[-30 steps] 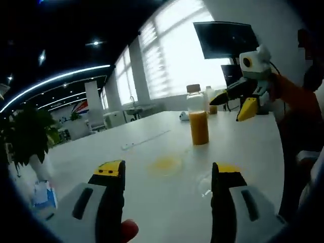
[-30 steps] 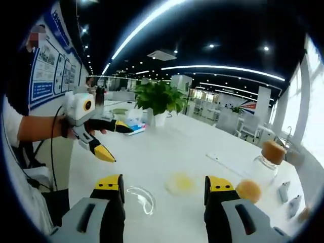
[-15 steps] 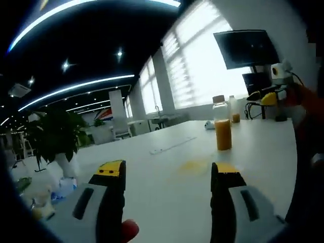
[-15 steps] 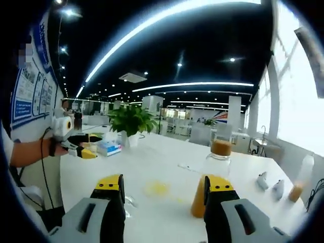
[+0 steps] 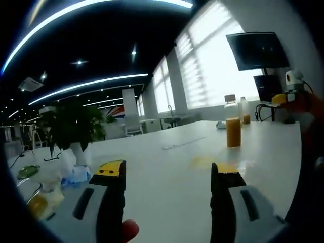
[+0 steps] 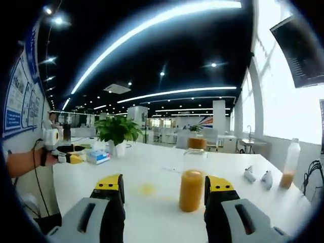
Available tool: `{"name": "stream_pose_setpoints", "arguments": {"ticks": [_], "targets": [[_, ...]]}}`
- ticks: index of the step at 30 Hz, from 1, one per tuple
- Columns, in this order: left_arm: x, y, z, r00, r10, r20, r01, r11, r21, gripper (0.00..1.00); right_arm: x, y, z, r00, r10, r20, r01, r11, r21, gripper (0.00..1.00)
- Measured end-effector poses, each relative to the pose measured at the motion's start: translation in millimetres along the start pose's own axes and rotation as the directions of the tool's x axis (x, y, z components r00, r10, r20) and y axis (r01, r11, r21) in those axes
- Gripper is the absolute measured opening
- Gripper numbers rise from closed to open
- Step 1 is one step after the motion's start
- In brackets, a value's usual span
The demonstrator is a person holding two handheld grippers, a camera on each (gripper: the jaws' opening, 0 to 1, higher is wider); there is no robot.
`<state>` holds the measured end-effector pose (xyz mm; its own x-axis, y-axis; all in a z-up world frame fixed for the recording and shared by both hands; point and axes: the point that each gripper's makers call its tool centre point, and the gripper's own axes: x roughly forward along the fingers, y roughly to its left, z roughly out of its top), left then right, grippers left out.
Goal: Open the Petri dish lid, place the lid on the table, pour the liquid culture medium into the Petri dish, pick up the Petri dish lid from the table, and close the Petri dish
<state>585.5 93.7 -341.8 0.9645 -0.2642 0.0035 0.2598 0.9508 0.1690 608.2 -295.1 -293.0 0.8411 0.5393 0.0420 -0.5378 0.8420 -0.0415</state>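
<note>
Bottle (image 6: pixel 192 179) stands upright on the white table (image 6: pixel 152 202), brown cap on, lower half filled with orange liquid; in the left gripper view it sits far right (image 5: pixel 233 121). Petri dish (image 6: pixel 147 189) lies flat left of the bottle, yellow medium inside, apart from it. Second, smaller bottle (image 6: pixel 289 164) near the far table edge. Left gripper (image 5: pixel 167 174) and right gripper (image 6: pixel 164 187) both have jaws spread wide, holding nothing. Bare tabletop lies between jaws and bottle. Wall posters (image 6: pixel 17 96) unreadable.
</note>
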Motion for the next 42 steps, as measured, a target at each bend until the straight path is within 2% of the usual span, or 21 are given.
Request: {"name": "stream_pose_setpoints", "arguments": {"ticks": [4, 7, 11, 14, 21, 29, 36, 39, 42], "targets": [[-4.8, 4.4, 0.1, 0.999, 0.027, 0.021, -0.026, 0.999, -0.036, 0.60, -11.8, -7.8, 4.8, 0.997, -0.049, 0.051, 0.048, 0.999, 0.011, 0.59], [-6.3, 3.7, -1.1, 0.999, 0.030, 0.023, -0.029, 0.999, -0.044, 0.59, -17.8, -12.2, 4.0, 0.995, -0.075, 0.062, 0.074, 0.997, 0.015, 0.59], [-6.5, 4.5, -3.6, 0.999, 0.036, 0.014, -0.035, 0.999, -0.018, 0.59, -21.9, -15.0, -2.1, 0.994, -0.089, 0.059, 0.087, 0.996, 0.031, 0.59], [-6.7, 5.3, -0.4, 0.999, 0.039, 0.031, -0.038, 0.999, -0.034, 0.59, -24.2, -20.7, -5.4, 0.992, -0.112, 0.061, 0.109, 0.993, 0.044, 0.59], [-9.7, 8.5, 4.5, 0.997, 0.059, 0.054, -0.057, 0.997, -0.043, 0.59, -34.5, -32.7, 4.6, 0.981, -0.162, 0.104, 0.157, 0.986, 0.058, 0.59], [-14.8, 12.1, 4.4, 0.995, 0.079, 0.062, -0.074, 0.995, -0.069, 0.59, -42.4, -43.4, 3.1, 0.973, -0.204, 0.108, 0.196, 0.978, 0.076, 0.59], [-21.2, 7.4, 7.0, 0.995, 0.081, 0.064, -0.077, 0.995, -0.060, 0.59, -47.7, -46.9, 7.3, 0.968, -0.226, 0.106, 0.217, 0.972, 0.084, 0.55], [-24.1, 4.1, 10.1, 0.994, 0.083, 0.069, -0.079, 0.995, -0.058, 0.59, -50.4, -50.2, 7.2, 0.964, -0.249, 0.093, 0.241, 0.966, 0.089, 0.50], [-26.4, 4.4, 10.3, 0.994, 0.082, 0.075, -0.077, 0.994, -0.073, 0.59, -50.0, -49.7, 5.8, 0.965, -0.249, 0.087, 0.241, 0.966, 0.098, 0.51]]}}
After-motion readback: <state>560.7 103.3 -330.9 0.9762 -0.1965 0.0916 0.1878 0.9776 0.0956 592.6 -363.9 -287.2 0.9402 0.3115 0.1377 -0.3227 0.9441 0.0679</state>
